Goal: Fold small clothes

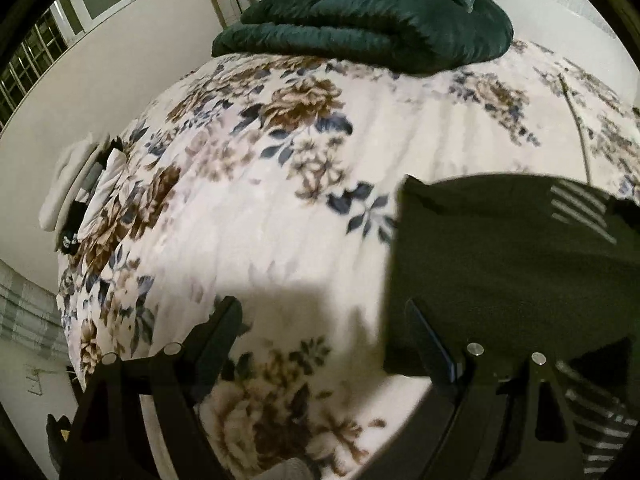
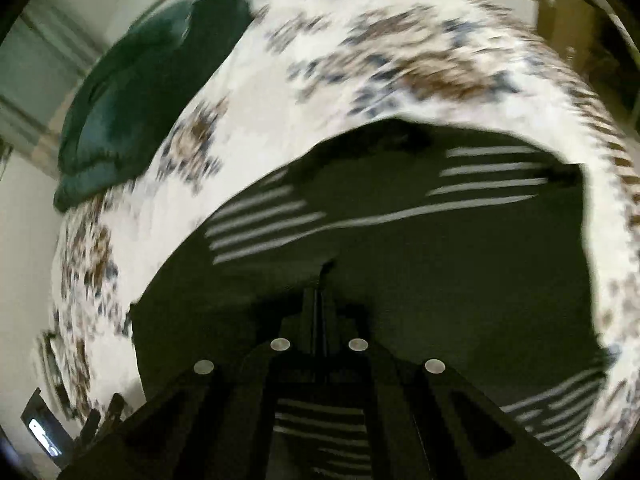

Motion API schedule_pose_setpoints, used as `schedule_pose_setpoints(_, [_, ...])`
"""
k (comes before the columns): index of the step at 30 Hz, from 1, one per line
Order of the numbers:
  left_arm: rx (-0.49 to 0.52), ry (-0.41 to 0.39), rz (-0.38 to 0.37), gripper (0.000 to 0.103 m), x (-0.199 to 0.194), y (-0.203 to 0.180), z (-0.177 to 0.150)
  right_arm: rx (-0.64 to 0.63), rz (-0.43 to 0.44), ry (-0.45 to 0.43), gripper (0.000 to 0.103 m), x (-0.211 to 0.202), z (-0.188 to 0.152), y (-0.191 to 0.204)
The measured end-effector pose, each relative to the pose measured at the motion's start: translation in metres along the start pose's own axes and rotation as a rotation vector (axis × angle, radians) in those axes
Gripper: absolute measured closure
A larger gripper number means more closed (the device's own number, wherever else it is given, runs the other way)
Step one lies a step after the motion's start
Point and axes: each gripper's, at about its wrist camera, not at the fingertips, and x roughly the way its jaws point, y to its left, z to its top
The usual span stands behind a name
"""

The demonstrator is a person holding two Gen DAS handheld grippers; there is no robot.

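The left claw (image 1: 324, 344) hangs wide apart over the floral bed (image 1: 248, 216), beside the dark striped garment's (image 1: 500, 264) left edge. The right claw (image 2: 320, 280) is pinched together on that soft, light, floppy cloth; free hems suit gripping.

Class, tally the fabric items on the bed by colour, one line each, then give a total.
Dark green folded quilted blanket: 1
Dark olive garment with white stripes: 1
White folded cloth pile at the bed's edge: 1, contents unclear
Total: 3

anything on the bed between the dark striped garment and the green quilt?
Only bare floral bedspread between the dark striped garment and folded green quilt, per left wrist view.
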Motion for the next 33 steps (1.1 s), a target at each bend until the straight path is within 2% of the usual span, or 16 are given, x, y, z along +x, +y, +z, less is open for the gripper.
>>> schedule_pose_setpoints(3, [0.004,-0.016,-0.026,0.020,-0.004,-0.009,0.009,0.051,-0.083,-0.023,0.102,-0.020,0.007,-0.054])
schedule_pose_setpoints(7, [0.030,-0.019,-0.062,0.020,-0.002,-0.031,0.020,0.135,-0.216,-0.014,0.102,-0.022,0.004,-0.133])
schedule_pose_setpoints(12, [0.098,-0.034,-0.076,0.020,0.007,-0.071,0.032,0.173,-0.352,-0.017,0.102,-0.018,-0.012,-0.198])
schedule_pose_setpoints(13, [0.114,-0.033,-0.077,0.020,0.011,-0.079,0.034,0.183,-0.354,-0.006,0.102,-0.014,-0.015,-0.206])
schedule_pose_setpoints(16, [0.161,-0.030,-0.069,0.020,0.019,-0.099,0.040,0.205,-0.300,0.097,0.102,0.003,-0.021,-0.222])
schedule_pose_setpoints(18, [0.198,-0.034,-0.066,0.020,0.023,-0.111,0.043,0.264,-0.264,0.113,0.085,0.002,-0.022,-0.233])
schedule_pose_setpoints(19, [0.214,-0.039,-0.063,0.020,0.024,-0.116,0.044,0.299,-0.237,0.090,0.079,-0.005,-0.021,-0.239])
schedule_pose_setpoints(20, [0.234,-0.043,-0.064,0.020,0.026,-0.122,0.046,0.324,-0.214,0.064,0.067,-0.011,-0.019,-0.242])
schedule_pose_setpoints(21, [0.248,-0.048,-0.062,0.020,0.027,-0.127,0.046,0.344,-0.184,0.041,0.061,-0.016,-0.017,-0.245])
schedule_pose_setpoints(23, [0.272,-0.055,-0.059,0.020,0.029,-0.135,0.048,0.364,-0.121,0.024,0.057,-0.018,-0.008,-0.249])
schedule_pose_setpoints(27, [0.308,-0.050,-0.045,0.020,0.039,-0.148,0.050,0.340,-0.108,0.037,0.056,-0.001,0.008,-0.244])
schedule_pose_setpoints(29, [0.319,-0.039,-0.039,0.020,0.045,-0.153,0.050,0.305,-0.108,0.104,0.053,0.019,0.018,-0.238])
schedule_pose_setpoints(30, [0.322,-0.035,-0.038,0.020,0.046,-0.155,0.050,0.283,-0.117,0.135,0.060,0.027,0.020,-0.235])
schedule_pose_setpoints(31, [0.327,-0.033,-0.036,0.020,0.047,-0.157,0.050,0.256,-0.145,0.137,0.071,0.029,0.021,-0.228])
schedule_pose_setpoints(32, [0.332,-0.034,-0.036,0.020,0.048,-0.158,0.049,0.212,-0.183,0.125,0.095,0.029,0.022,-0.221])
schedule_pose_setpoints(33, [0.335,-0.035,-0.036,0.020,0.048,-0.158,0.050,0.161,-0.224,0.093,0.101,0.022,0.023,-0.210])
